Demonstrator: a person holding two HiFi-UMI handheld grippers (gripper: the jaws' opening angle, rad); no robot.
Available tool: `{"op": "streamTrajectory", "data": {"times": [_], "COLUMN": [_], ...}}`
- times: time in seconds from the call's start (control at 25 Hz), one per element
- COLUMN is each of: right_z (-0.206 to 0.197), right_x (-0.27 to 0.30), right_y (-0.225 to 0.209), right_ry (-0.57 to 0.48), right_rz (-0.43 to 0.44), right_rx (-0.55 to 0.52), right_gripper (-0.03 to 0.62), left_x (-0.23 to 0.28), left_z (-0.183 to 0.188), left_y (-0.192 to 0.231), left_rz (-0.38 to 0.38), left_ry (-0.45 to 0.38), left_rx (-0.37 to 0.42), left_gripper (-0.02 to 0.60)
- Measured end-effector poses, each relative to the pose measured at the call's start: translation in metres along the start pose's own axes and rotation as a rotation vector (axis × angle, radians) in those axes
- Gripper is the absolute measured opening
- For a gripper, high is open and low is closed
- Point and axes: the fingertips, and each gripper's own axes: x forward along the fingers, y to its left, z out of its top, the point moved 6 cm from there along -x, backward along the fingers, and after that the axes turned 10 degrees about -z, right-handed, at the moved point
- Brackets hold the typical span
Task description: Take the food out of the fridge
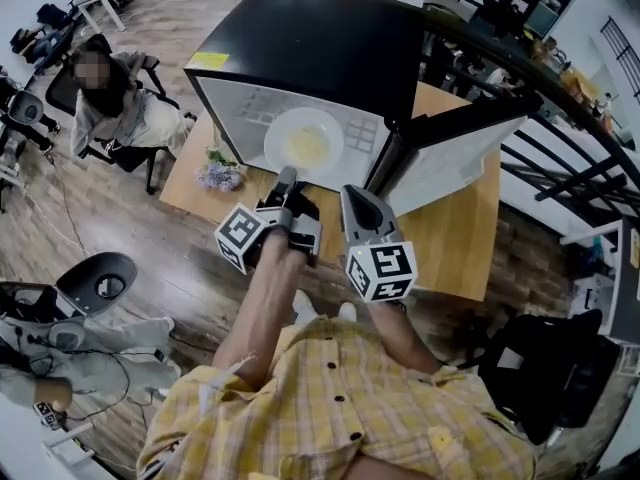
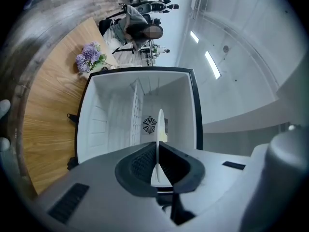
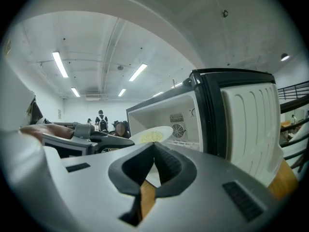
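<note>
A small black fridge (image 1: 320, 48) stands on the wooden table (image 1: 455, 238), its door (image 1: 455, 158) swung open to the right. A white plate (image 1: 305, 146) with yellow food sits level in front of the white inside, and my left gripper (image 1: 287, 180) is shut on its near rim. In the left gripper view the plate (image 2: 160, 129) shows edge-on between the pads, with the fridge's empty inside (image 2: 120, 115) behind it. My right gripper (image 1: 352, 200) hovers just right of the left one, shut on nothing. The right gripper view shows the plate (image 3: 152, 135) and the door (image 3: 251, 124).
A bunch of purple flowers (image 1: 218, 175) lies on the table left of the fridge. A person (image 1: 110, 98) sits on a chair at far left. A black railing (image 1: 570, 158) runs at the right, and a black bag (image 1: 540, 368) sits on the floor at lower right.
</note>
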Motion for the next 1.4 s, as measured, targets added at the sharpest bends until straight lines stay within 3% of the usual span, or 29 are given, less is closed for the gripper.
{"op": "streamTrajectory", "data": {"times": [0.68,0.88,1.04,1.4], "right_z": [0.003,0.004,0.003,0.003], "right_x": [-0.012,-0.018,-0.024,-0.017], "right_y": [0.007,0.007,0.0,0.005], "right_ry": [-0.024,-0.039,-0.039,-0.043], "right_rz": [0.021,0.023,0.024,0.034], "right_rx": [-0.019,-0.032,-0.034,-0.03], "right_gripper": [0.008,0.008,0.008,0.008], "left_x": [-0.047,-0.055,-0.061,-0.064], "left_z": [-0.024,-0.031,-0.04,-0.036], "left_y": [-0.033,-0.038,-0.042,-0.038], "left_rz": [-0.051,-0.068,-0.089,-0.075], "left_ry": [-0.074,-0.097,-0.126,-0.13], "left_rx": [0.059,0.038,0.065,0.047], "left_gripper": [0.02,0.019,0.018,0.02]}}
